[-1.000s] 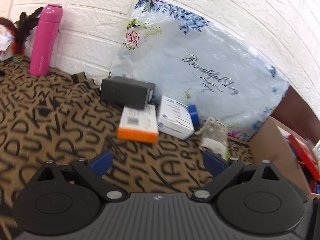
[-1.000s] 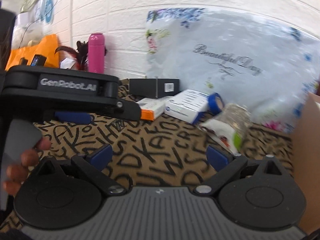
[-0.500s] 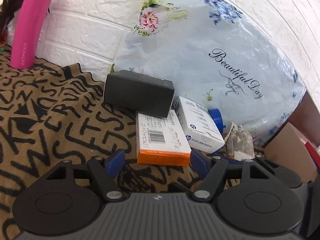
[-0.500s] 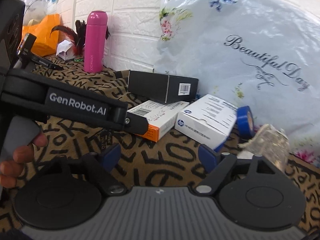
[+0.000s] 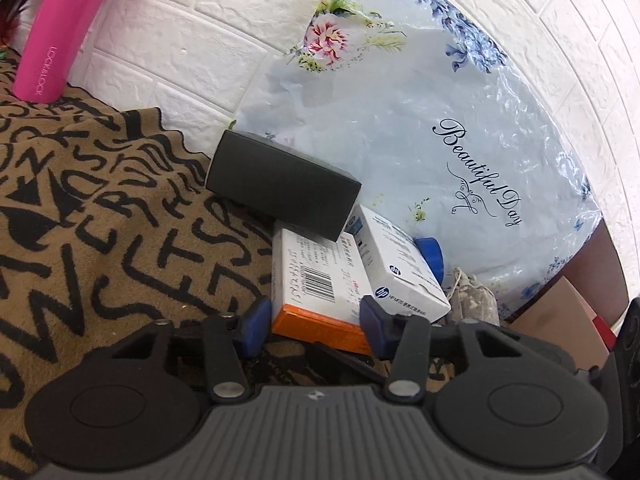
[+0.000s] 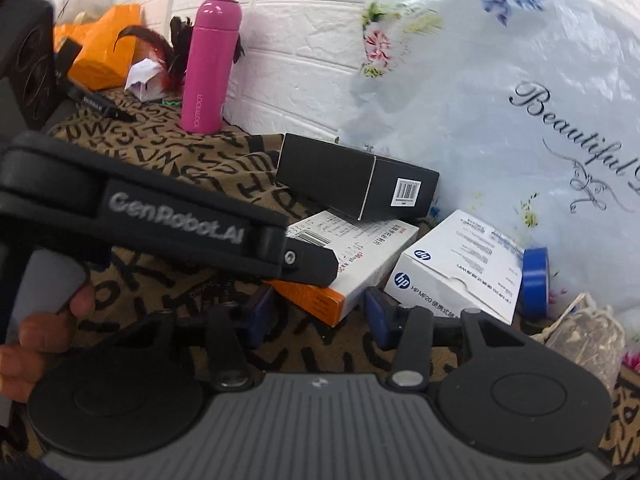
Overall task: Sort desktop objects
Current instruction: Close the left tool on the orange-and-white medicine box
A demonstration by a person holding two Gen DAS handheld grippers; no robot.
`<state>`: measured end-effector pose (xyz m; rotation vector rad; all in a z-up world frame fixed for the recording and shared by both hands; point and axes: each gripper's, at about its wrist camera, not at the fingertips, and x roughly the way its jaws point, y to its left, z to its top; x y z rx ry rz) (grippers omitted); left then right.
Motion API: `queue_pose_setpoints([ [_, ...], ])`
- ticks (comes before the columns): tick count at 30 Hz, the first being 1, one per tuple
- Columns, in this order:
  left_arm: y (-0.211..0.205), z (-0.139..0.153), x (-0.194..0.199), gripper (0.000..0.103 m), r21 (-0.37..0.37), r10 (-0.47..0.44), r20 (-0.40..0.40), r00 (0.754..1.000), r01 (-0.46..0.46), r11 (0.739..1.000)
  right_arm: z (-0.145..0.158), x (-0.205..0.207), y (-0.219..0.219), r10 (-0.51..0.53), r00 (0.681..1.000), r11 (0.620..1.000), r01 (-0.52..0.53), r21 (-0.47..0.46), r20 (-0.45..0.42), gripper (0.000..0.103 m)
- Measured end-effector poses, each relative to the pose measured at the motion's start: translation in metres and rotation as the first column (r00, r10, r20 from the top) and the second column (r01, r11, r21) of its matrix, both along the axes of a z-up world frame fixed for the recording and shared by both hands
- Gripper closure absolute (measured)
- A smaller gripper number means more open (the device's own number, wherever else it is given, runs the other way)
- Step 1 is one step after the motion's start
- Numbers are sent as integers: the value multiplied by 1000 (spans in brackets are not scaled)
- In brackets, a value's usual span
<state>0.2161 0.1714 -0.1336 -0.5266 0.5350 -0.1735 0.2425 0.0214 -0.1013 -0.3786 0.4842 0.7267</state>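
An orange-and-white box (image 5: 318,288) lies on the lettered cloth, a black box (image 5: 280,184) resting on its far end and a white HP box (image 5: 400,272) to its right. My left gripper (image 5: 314,326) is open, its blue pads on either side of the orange box's near end. My right gripper (image 6: 318,316) is open and empty, just in front of the same orange box (image 6: 352,264), with the HP box (image 6: 460,268) to its right. The left gripper's body (image 6: 160,216) crosses the right wrist view.
A pink bottle (image 6: 210,64) stands at the wall on the left. A flowered plastic bag (image 5: 420,120) leans on the wall behind the boxes. A blue tape roll (image 6: 534,280), a mesh sachet (image 6: 580,336) and a cardboard box (image 5: 560,320) lie to the right.
Both grippers have moved forward toward the boxes. The left gripper's jaws have narrowed and now straddle the orange box's near end.
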Motion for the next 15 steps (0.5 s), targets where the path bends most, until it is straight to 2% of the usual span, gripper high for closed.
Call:
queue_pose_setpoints([
  [3, -4, 2, -8, 55, 3, 1, -21, 1000, -1, 1000, 3, -5, -6, -5, 1000, 1000, 6, 14, -28, 59],
  [8, -24, 8, -32, 56, 54, -30, -56, 998, 33, 998, 8, -31, -20, 8, 999, 1000, -8, -11, -36, 59],
  [15, -57, 4, -89, 56, 89, -106, -111, 988, 116, 989, 11, -92, -62, 14, 996, 1000, -15, -19, -86, 59],
])
